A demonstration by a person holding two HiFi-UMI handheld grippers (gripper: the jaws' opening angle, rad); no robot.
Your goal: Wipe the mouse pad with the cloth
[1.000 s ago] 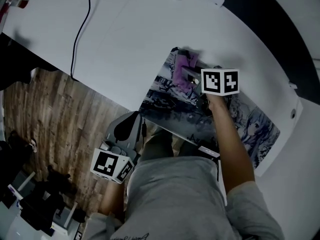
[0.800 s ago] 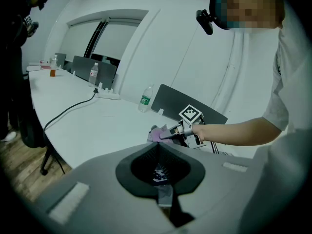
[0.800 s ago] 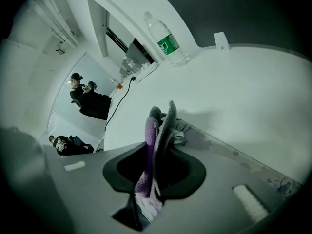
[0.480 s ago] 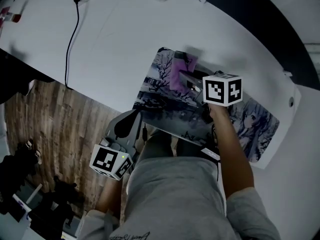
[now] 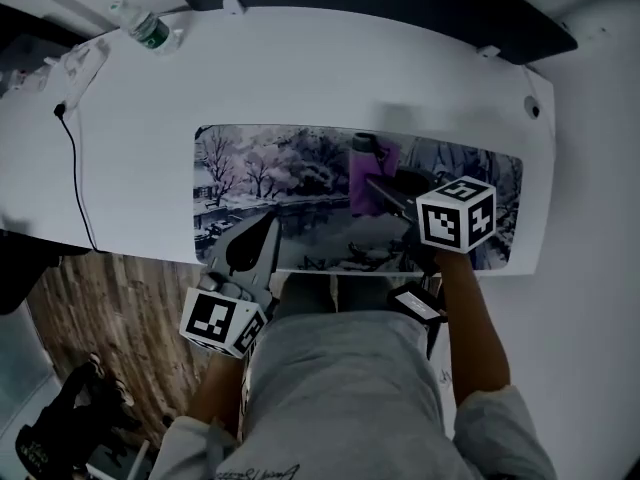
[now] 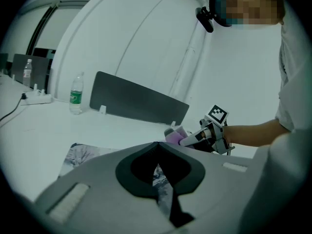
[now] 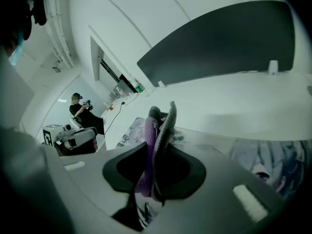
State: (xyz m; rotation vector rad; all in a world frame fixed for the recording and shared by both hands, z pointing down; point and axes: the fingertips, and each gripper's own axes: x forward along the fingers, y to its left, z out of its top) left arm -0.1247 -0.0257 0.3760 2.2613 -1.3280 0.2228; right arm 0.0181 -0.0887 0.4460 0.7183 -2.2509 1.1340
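Note:
The long mouse pad (image 5: 260, 173) with a wintry print lies along the white desk's near edge. Near its middle a purple cloth (image 5: 368, 173) rests on it, pinched by my right gripper (image 5: 374, 184), which is shut on the cloth. In the right gripper view the cloth (image 7: 158, 126) stands up folded between the jaws over the pad (image 7: 273, 160). My left gripper (image 5: 262, 230) hovers at the pad's near edge, left of the cloth, shut with nothing in it. From the left gripper view the pad (image 6: 80, 155), cloth (image 6: 174, 135) and right gripper (image 6: 202, 136) lie ahead.
A water bottle (image 5: 148, 30) and a power strip (image 6: 36, 99) with a black cable (image 5: 75, 178) sit on the white desk (image 5: 300, 68) at the far left. A dark divider panel (image 6: 141, 104) runs along its back. Wooden floor (image 5: 110, 308) lies below left. Another person (image 7: 80, 111) stands far off.
The head view has swung, so the pad now lies level across it. My right gripper has drawn the cloth from the pad's left end toward its middle. The left gripper stays by the near edge.

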